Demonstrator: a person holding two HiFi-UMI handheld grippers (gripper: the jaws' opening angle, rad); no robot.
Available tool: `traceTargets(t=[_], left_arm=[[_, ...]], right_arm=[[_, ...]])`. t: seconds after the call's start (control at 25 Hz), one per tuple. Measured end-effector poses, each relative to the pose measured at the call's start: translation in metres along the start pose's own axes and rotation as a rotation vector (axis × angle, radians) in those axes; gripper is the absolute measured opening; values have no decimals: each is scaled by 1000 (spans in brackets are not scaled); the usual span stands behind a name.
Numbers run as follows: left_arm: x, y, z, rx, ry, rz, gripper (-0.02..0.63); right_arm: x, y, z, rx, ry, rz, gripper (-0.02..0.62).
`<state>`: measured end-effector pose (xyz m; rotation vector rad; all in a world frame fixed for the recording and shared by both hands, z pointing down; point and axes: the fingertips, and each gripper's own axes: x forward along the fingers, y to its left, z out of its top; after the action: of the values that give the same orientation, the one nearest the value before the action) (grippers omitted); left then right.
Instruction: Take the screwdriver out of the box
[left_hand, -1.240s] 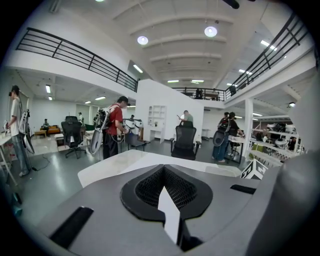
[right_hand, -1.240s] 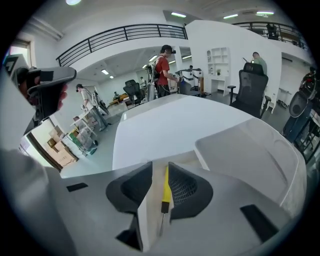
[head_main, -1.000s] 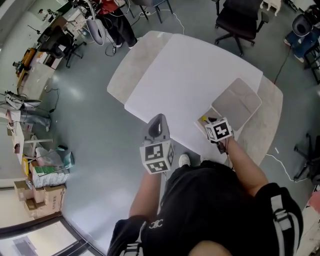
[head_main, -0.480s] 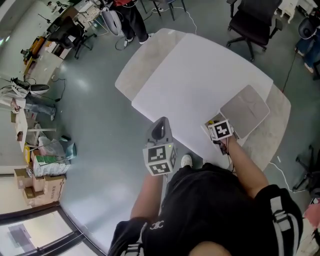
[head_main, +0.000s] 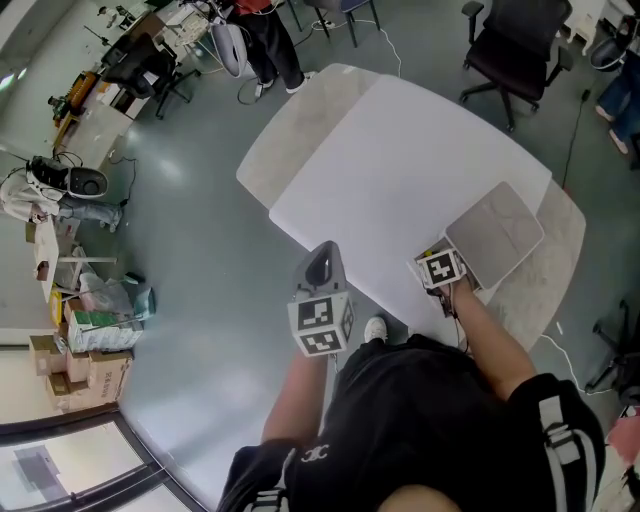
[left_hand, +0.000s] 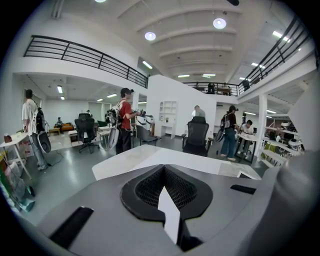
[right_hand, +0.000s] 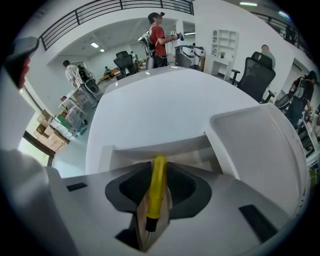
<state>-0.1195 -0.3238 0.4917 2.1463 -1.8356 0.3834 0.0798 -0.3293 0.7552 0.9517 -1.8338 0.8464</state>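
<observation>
The yellow-handled screwdriver (right_hand: 158, 192) stands between the jaws of my right gripper (right_hand: 156, 172), which is shut on its handle. Just below it lies the open white box (right_hand: 150, 149), with its lid (right_hand: 260, 145) folded out to the right. In the head view the right gripper (head_main: 438, 266) hovers over the box at the near edge of the white table (head_main: 400, 170), and the grey lid (head_main: 497, 232) lies beside it. My left gripper (head_main: 318, 290) hangs off the table's near edge over the floor; its jaws meet with nothing between them.
Black office chairs (head_main: 510, 45) stand beyond the table's far side. Cluttered desks (head_main: 120, 70) and cardboard boxes (head_main: 80, 350) line the left of the grey floor. Several people (left_hand: 125, 120) stand in the background of the left gripper view.
The head view has shifted a little, so the table sits lower right in frame. Both grippers keep nearly the same places, the right one over the box.
</observation>
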Motion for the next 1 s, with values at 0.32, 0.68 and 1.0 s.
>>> traceTargets(t=[0.32, 0.68, 1.0], left_arm=[[5, -7, 7, -12, -12, -39, 14], [7, -17, 12, 6, -27, -85, 14], [6, -33, 18, 16, -65, -158, 14]], right_arm=[[-7, -7, -7, -13, -1, -69, 81], [-47, -4, 20, -50, -197, -101, 80], [-125, 4, 65, -66, -503, -143, 78]])
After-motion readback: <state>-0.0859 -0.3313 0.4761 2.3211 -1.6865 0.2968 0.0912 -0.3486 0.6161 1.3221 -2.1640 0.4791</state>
